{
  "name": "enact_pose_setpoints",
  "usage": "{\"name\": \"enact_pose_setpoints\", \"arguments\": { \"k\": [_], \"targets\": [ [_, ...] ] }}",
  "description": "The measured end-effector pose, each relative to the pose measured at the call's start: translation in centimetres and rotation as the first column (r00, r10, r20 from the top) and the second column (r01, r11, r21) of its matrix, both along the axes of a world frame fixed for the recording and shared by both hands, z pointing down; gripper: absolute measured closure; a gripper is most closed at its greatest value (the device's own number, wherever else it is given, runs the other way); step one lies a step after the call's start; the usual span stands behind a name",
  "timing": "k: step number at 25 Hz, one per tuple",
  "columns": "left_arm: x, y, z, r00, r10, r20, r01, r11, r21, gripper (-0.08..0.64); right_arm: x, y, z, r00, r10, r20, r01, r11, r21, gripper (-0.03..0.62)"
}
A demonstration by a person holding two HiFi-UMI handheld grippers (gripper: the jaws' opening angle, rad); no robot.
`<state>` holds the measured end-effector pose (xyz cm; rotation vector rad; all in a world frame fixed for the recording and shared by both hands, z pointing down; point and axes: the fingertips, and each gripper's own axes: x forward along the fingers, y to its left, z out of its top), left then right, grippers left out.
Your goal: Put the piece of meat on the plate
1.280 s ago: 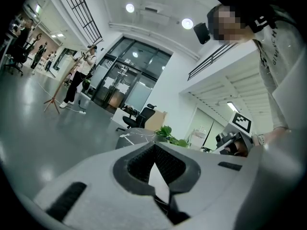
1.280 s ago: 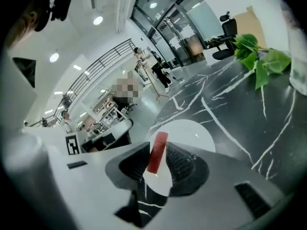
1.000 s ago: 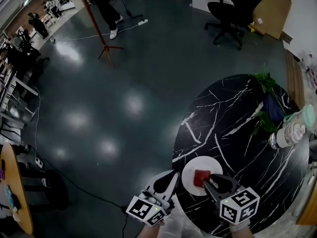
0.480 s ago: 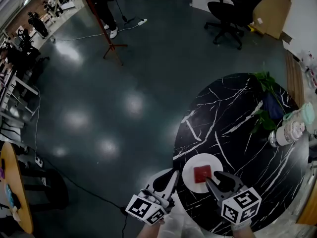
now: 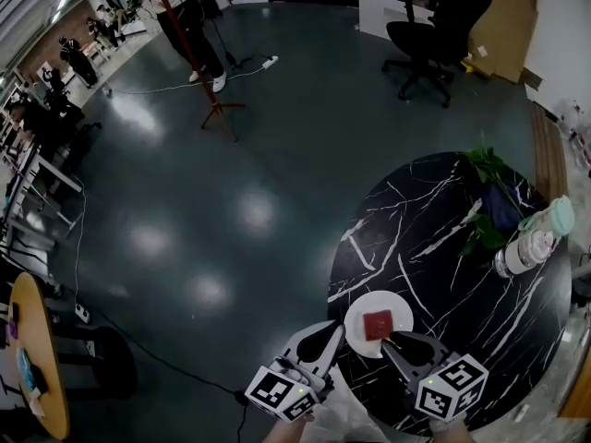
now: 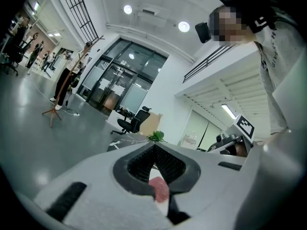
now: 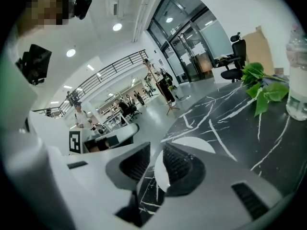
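A red piece of meat (image 5: 377,324) lies on the small white plate (image 5: 397,307) near the close edge of the black marble table (image 5: 443,238). My right gripper (image 5: 392,343) hovers just short of the plate. Its jaws are closing, with a gap and nothing between them. In the right gripper view the gripper (image 7: 156,159) shows the plate (image 7: 192,145) through that gap. My left gripper (image 5: 335,332) hangs left of the plate, off the table edge, with its tips together. In the left gripper view the gripper (image 6: 154,147) frames the meat (image 6: 160,189) beyond its pads.
A leafy green sprig (image 5: 489,169) and a clear bottle (image 5: 519,255) stand at the table's far right. A black office chair (image 5: 434,17) and a red coat stand (image 5: 199,53) are on the grey floor beyond. A wooden table (image 5: 37,377) sits at the lower left.
My right gripper has drawn back from the meat, which stays on the plate. Both grippers have moved up and toward me.
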<state>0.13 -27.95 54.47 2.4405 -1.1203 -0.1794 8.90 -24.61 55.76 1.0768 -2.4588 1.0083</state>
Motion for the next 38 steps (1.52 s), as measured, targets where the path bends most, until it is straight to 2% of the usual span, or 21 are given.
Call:
{"name": "enact_pose_setpoints", "arguments": {
  "k": [4, 12, 21, 29, 38],
  "targets": [
    [1.2, 0.9, -2.2, 0.999, 0.041, -0.003, -0.041, 0.999, 0.014, 0.552, 0.4, 0.7, -1.9, 1.0, 0.013, 0.028, -0.013, 1.0, 0.006, 0.546],
    [2.1, 1.5, -6.1, 0.996, 0.09, 0.001, -0.089, 0.995, 0.053, 0.552, -0.1, 2.1, -6.2, 0.997, -0.063, 0.055, 0.058, 0.995, 0.087, 0.549],
    [3.0, 1.3, -11.0, 0.995, 0.103, -0.01, -0.101, 0.989, 0.107, 0.552, -0.3, 2.7, -10.4, 0.995, -0.087, 0.052, 0.077, 0.982, 0.17, 0.558],
    [3.9, 1.5, -11.8, 0.991, 0.137, -0.007, -0.135, 0.983, 0.121, 0.552, 0.8, 3.5, -11.1, 0.997, -0.068, 0.047, 0.059, 0.984, 0.171, 0.561],
    [3.3, 1.6, -11.3, 0.993, 0.121, -0.006, -0.12, 0.987, 0.105, 0.552, 0.9, 3.2, -11.0, 0.997, -0.06, 0.04, 0.053, 0.984, 0.171, 0.569]
  ]
}}
